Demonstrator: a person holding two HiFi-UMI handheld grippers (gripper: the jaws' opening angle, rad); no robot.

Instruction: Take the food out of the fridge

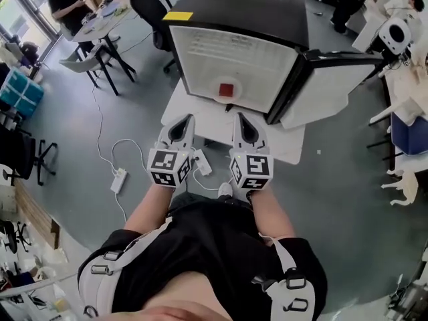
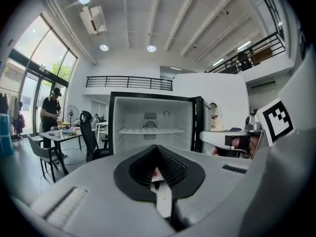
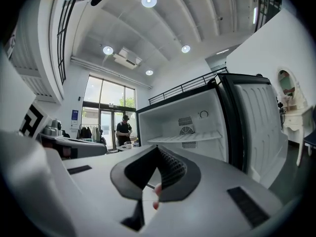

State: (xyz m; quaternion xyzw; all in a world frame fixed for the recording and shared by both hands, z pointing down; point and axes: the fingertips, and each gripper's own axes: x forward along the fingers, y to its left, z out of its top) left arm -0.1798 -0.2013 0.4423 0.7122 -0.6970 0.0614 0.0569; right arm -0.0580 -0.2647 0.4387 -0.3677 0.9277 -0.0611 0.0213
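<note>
Red food [image 1: 226, 89] is seen low inside the open fridge [image 1: 241, 19], on its floor. A table [image 1: 212, 124] is set just before the fridge. Above it, the left gripper [image 1: 179, 129] and right gripper [image 1: 247, 129] are held with jaws closed together, nothing gripped.

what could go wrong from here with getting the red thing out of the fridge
Both the left gripper and right gripper have jaws together; unopened, they may just shove the red food deeper. The open fridge door stands near the right gripper's side and could get knocked.
</note>
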